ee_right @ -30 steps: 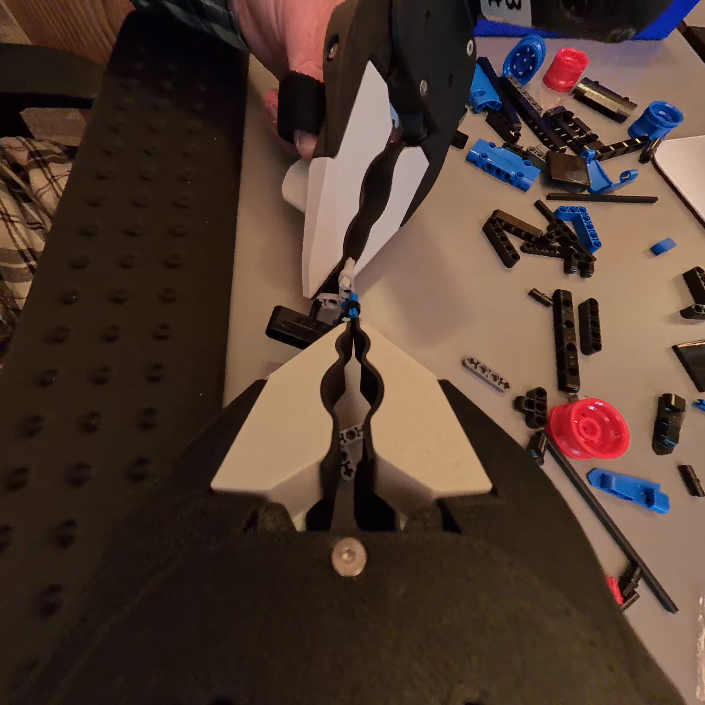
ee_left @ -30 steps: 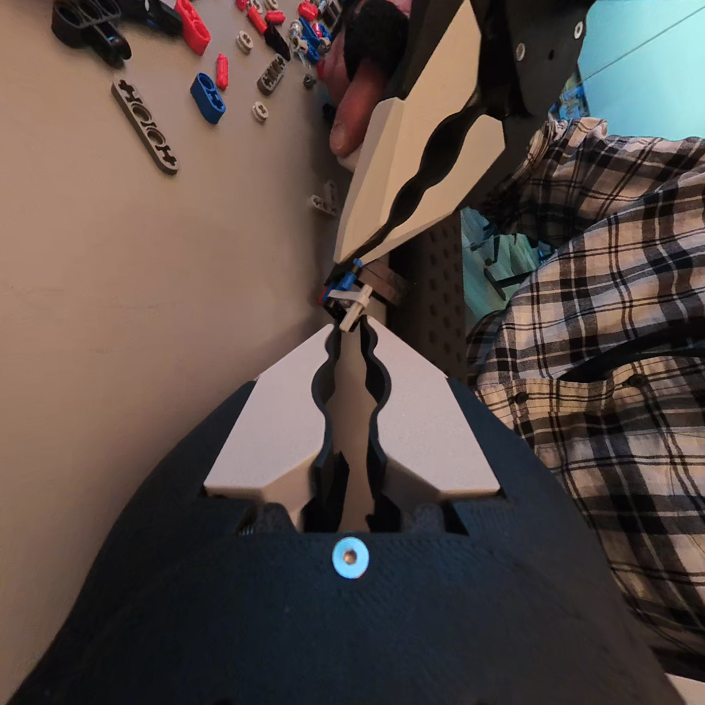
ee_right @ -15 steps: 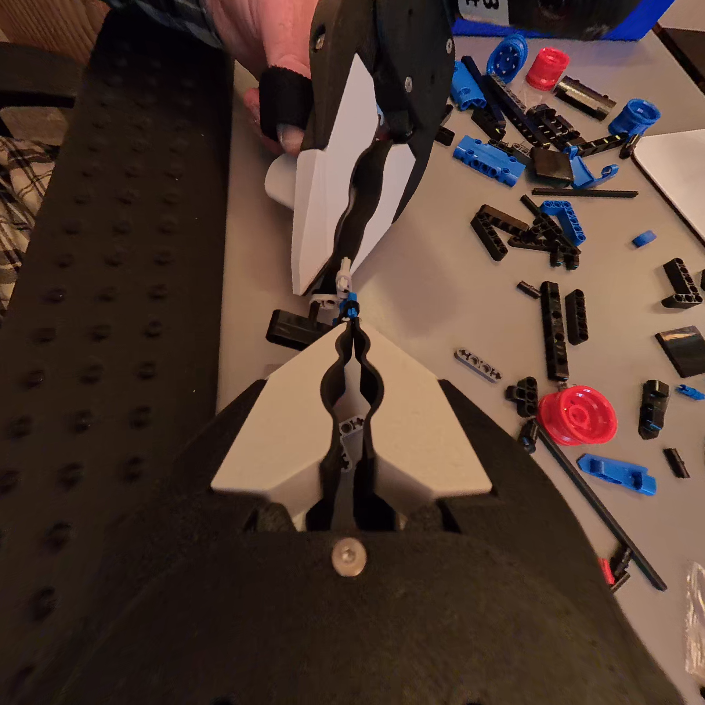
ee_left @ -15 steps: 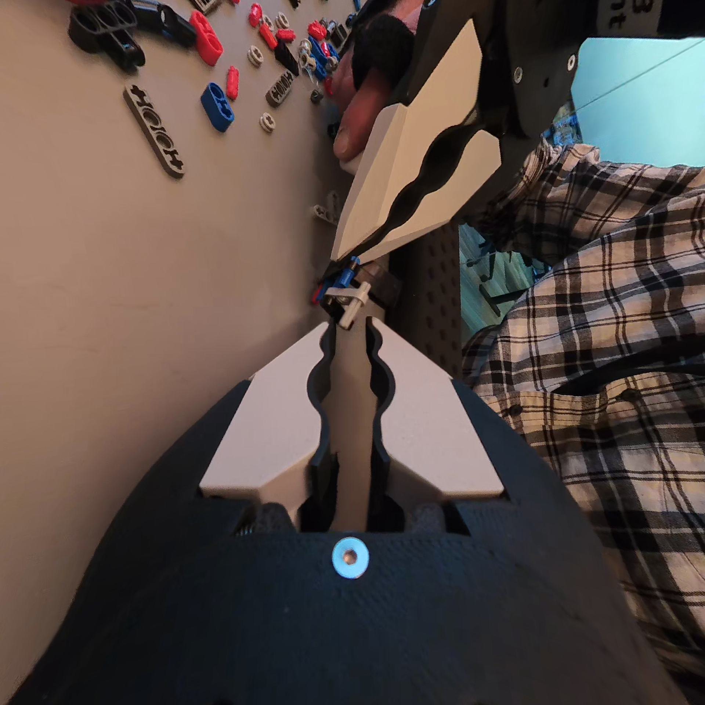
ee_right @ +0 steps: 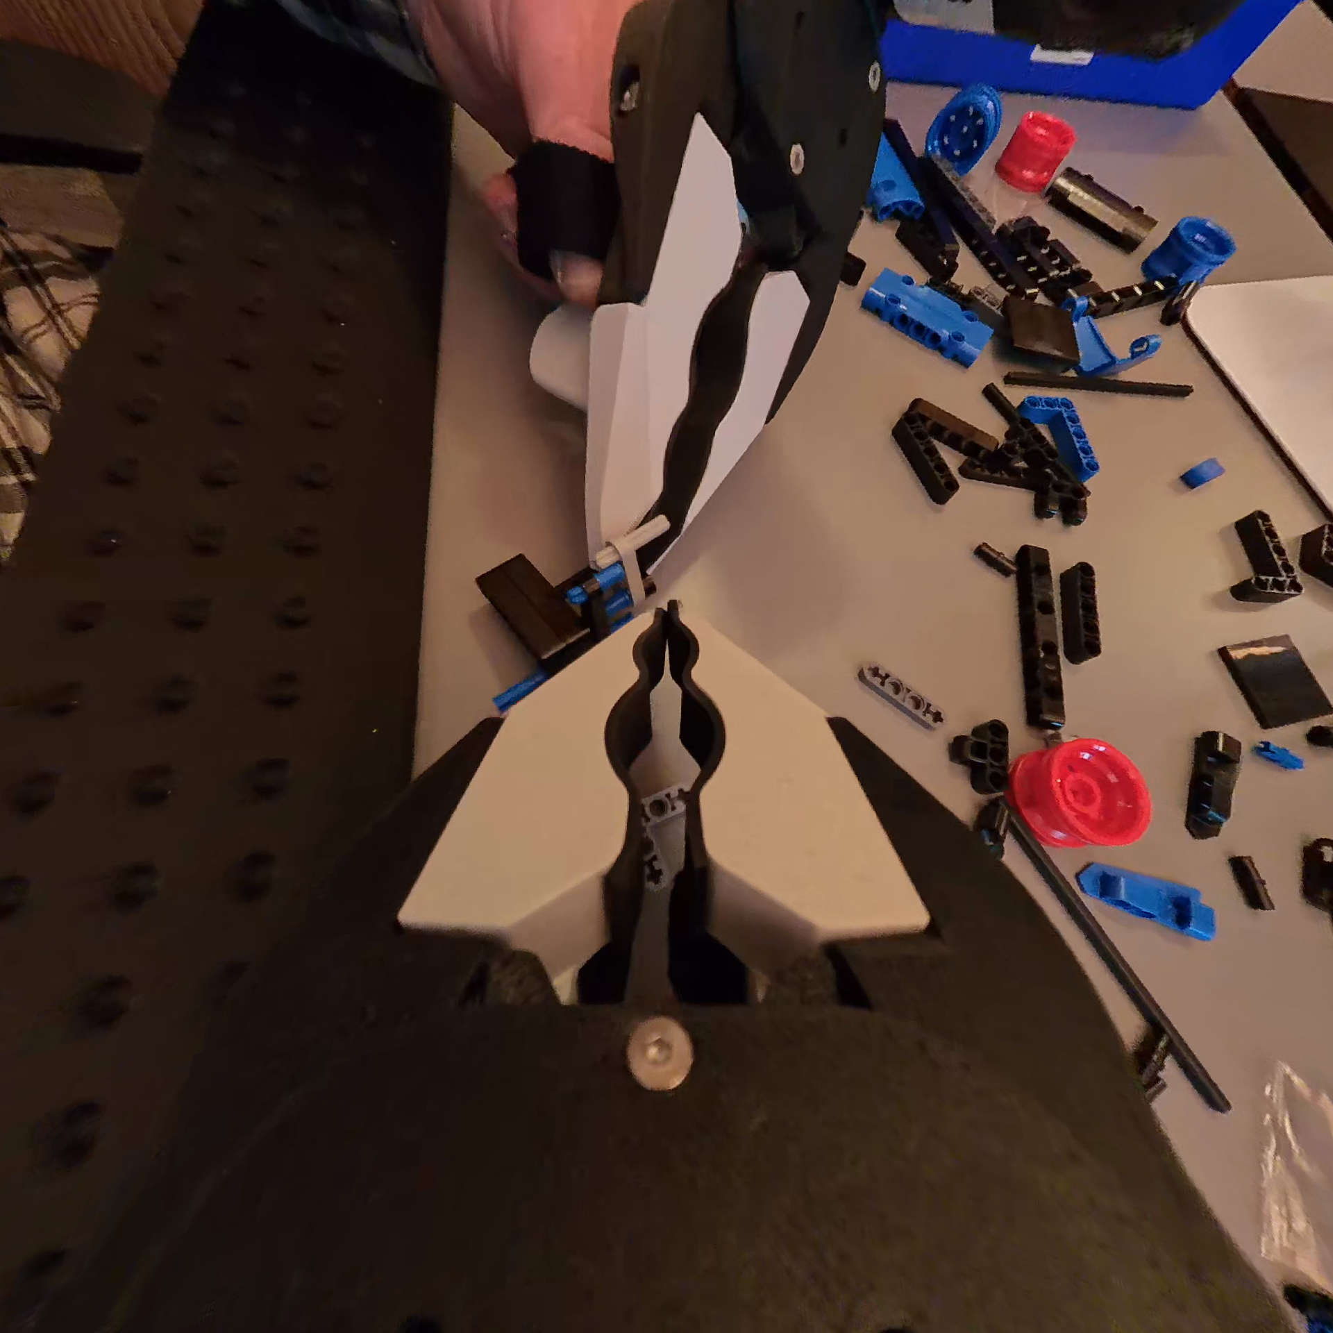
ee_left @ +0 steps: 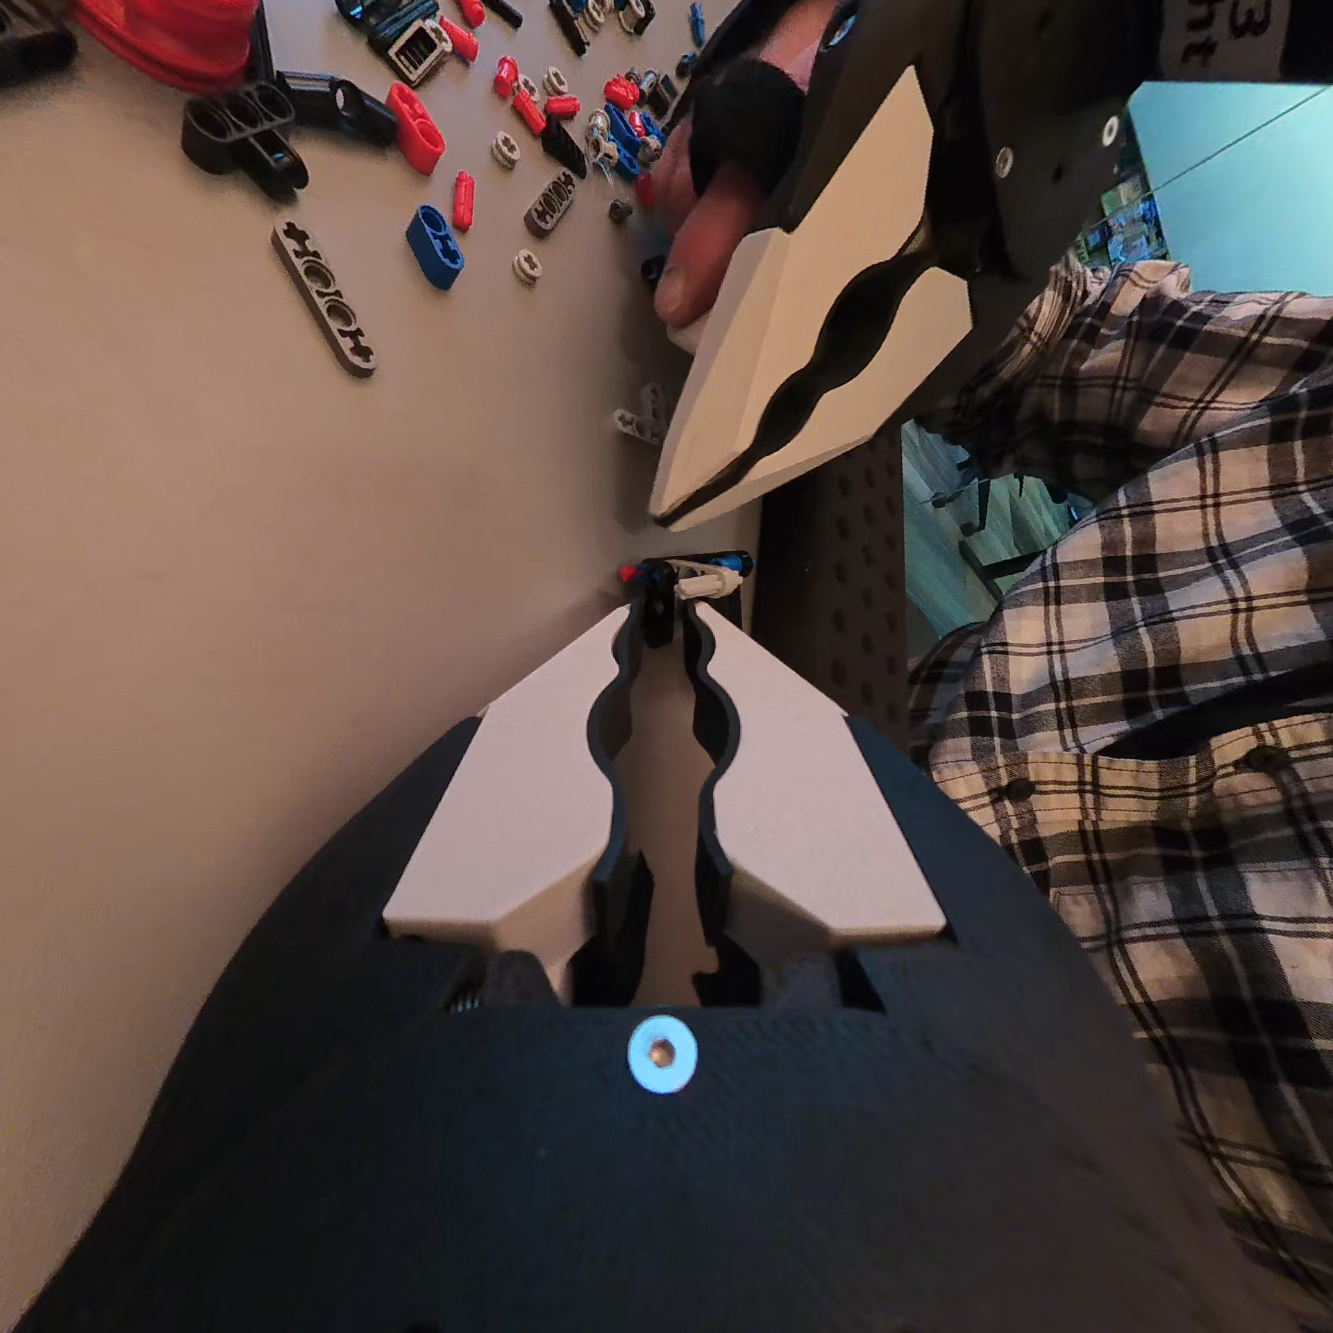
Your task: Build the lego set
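Note:
A small lego assembly (ee_left: pixel 710 581) of black, blue and white parts with a white axle sits at the tips of my left gripper (ee_left: pixel 662 613). The jaws are shut on its black part, near the table's edge. In the right wrist view the assembly (ee_right: pixel 609 584) shows below the left gripper (ee_right: pixel 624 570), with a black beam (ee_right: pixel 530 602) sticking out to the left. My right gripper (ee_right: pixel 669 613) is shut and empty, a short way from the assembly. It also shows in the left wrist view (ee_left: pixel 667 513), above the assembly and apart from it.
Loose pieces lie on the grey table (ee_right: pixel 829 577): a red wheel (ee_right: pixel 1078 790), black beams (ee_right: pixel 1039 635), a grey thin beam (ee_right: pixel 902 696), a long black axle (ee_right: pixel 1111 959). A black studded board (ee_right: pixel 216 505) borders the table's left. A person in a plaid shirt (ee_left: pixel 1154 649) is close. Left and right tips are no more than a few centimetres apart.
My right gripper has let go of the assembly's blue pin and drawn back, staying shut. My left gripper has closed on the assembly's black part, which has turned.

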`<act>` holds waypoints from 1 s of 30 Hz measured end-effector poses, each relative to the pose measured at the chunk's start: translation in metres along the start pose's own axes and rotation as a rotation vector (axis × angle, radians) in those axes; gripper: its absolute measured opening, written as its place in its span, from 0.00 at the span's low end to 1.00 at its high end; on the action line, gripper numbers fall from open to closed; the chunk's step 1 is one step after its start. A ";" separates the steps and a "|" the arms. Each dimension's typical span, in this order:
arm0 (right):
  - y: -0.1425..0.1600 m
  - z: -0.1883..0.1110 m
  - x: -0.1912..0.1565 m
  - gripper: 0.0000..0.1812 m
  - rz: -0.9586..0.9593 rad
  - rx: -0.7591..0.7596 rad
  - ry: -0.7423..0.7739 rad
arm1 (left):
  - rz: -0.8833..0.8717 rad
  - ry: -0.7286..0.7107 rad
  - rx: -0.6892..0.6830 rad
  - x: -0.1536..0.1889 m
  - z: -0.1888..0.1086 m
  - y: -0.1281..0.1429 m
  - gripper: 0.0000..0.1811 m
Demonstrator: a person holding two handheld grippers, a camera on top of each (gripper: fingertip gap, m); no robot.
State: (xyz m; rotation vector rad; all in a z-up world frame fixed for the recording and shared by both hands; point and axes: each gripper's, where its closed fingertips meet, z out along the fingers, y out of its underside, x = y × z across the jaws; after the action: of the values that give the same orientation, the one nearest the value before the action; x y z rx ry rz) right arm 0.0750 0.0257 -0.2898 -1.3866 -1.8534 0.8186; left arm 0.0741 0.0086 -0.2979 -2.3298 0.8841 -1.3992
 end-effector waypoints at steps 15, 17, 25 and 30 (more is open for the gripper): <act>-0.002 -0.003 -0.031 0.08 -0.097 0.006 -0.127 | 0.136 0.018 -0.069 0.012 0.005 0.012 0.05; -0.002 -0.004 -0.033 0.08 -0.100 0.011 -0.133 | 0.146 0.021 -0.071 0.013 0.005 0.013 0.05; -0.006 -0.004 -0.041 0.02 -0.084 0.035 -0.180 | 0.201 0.025 -0.065 0.016 0.005 0.012 0.04; -0.005 -0.006 -0.040 0.06 -0.028 0.030 -0.206 | 0.217 0.027 -0.052 0.018 0.004 0.011 0.04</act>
State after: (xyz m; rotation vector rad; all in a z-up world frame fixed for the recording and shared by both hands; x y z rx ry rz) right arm 0.0860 -0.0139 -0.2882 -1.2947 -2.0021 1.0030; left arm 0.0800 -0.0113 -0.2935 -2.1783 1.1560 -1.3348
